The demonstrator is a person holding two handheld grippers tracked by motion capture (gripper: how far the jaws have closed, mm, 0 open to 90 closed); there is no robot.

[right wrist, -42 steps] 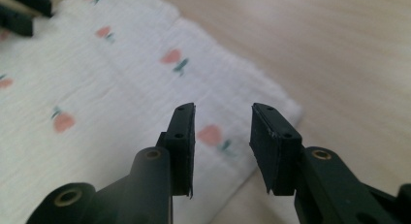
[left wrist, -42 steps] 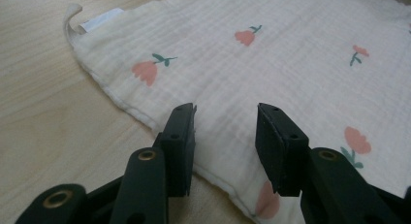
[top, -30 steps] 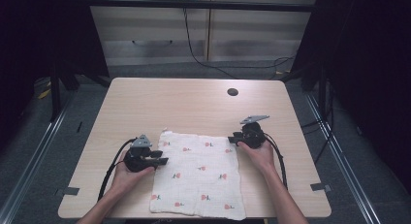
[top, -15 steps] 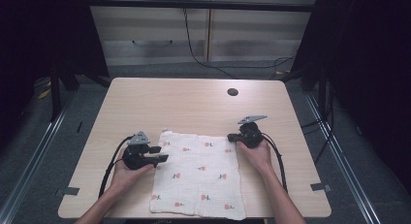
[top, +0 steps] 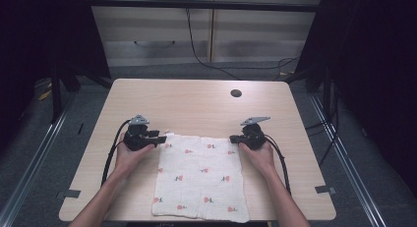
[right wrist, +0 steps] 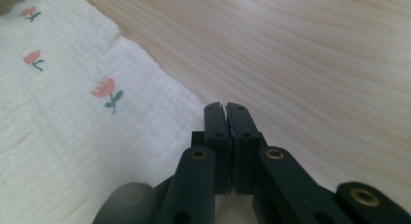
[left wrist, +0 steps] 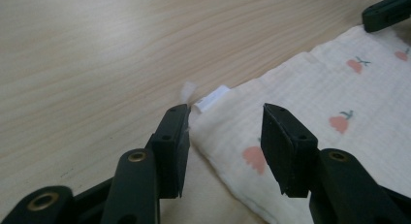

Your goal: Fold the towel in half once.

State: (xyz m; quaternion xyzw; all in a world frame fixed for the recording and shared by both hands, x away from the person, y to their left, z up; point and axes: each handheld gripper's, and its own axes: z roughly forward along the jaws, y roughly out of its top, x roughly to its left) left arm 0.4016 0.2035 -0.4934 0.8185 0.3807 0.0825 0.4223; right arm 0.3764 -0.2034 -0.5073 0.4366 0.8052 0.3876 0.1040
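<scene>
Nearest, at the table's [top: 196,104] front edge, the hem of a white cloth [top: 199,178] with small red flowers, spread flat and reaching back to about mid-table. To either side of it, two bare forearms coming in from the bottom, one hand on each gripper. On the left, the left gripper [top: 160,138] just beside the cloth's far left corner, pointing inward across the table, low over the wood. Seen along its jaws: spread apart though just now closing a little, with nothing pinched, one jaw over bare wood, the other over fabric, the corner of the cloth lying under the gap. Just past the tips, a small white tag [left wrist: 211,99] sticking out of the cloth's edge. On the right, the right gripper [top: 234,138] at the far right corner, pointing inward toward the left one, its grey plate on top. Jaws there pressed tight together, tips down right at the cloth's edge where fabric meets wood; cannot tell whether any fabric is caught between them. Black cables trailing back from both grippers along the forearms. Farther off, bare wood and a dark round disc [top: 236,93] near the far edge. Beyond the table, grey floor, loose cable and pale cabinet fronts
</scene>
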